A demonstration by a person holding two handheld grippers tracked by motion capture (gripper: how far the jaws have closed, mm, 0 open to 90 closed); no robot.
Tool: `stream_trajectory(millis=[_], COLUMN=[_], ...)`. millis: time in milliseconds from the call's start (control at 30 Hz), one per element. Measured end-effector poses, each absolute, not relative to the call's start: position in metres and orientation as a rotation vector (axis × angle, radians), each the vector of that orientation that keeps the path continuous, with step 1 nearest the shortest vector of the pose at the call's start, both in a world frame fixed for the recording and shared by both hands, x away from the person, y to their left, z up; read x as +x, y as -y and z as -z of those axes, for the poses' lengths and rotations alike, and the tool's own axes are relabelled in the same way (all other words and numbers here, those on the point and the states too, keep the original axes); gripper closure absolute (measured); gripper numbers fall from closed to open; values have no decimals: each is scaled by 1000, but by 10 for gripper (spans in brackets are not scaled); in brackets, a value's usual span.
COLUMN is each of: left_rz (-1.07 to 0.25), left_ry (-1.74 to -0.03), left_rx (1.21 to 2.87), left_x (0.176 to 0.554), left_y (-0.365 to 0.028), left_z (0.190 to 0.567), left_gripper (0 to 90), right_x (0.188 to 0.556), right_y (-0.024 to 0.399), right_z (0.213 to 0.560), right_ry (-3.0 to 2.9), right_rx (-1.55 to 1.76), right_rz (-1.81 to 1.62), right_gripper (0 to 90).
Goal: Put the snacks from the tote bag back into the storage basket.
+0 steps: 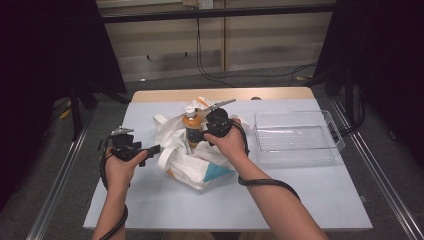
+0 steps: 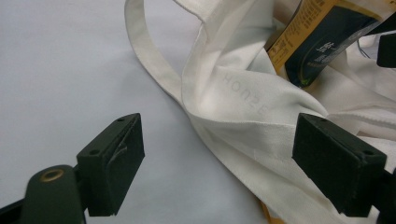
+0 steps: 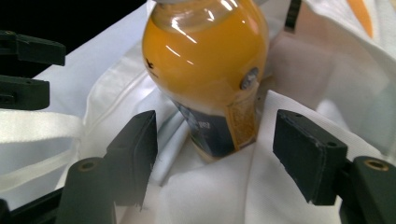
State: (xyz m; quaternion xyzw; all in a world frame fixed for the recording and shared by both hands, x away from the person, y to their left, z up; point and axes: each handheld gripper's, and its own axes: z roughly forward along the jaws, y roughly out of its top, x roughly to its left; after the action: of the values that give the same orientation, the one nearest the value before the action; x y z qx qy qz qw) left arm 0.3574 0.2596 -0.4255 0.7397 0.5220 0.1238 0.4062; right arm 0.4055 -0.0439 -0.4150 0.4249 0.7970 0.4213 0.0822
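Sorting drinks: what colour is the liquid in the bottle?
Orange in the bottle, clearest in the right gripper view.

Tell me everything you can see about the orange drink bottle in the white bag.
The bottle is clear plastic, filled with orange liquid, with a white cap and a dark blue and yellow label round its lower body. It stands roughly upright in the open white cloth bag near the table's middle, its lower part sunk in the folds, its neck and shoulders out. The right tongs stand open on either side of it, not pressing it.
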Motion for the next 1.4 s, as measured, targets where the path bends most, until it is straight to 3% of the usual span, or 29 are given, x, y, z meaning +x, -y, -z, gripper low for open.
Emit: stream_trajectory(millis=[1400], left_rz=[-279], left_ry=[-1286], left_rx=[1891], left_x=[363], left_y=[-257], left_z=[430], left_gripper=[161], right_x=[431], right_y=[20], right_z=[426], right_ry=[-2406], right_rx=[1212], right_rz=[-1267], right_gripper=[314])
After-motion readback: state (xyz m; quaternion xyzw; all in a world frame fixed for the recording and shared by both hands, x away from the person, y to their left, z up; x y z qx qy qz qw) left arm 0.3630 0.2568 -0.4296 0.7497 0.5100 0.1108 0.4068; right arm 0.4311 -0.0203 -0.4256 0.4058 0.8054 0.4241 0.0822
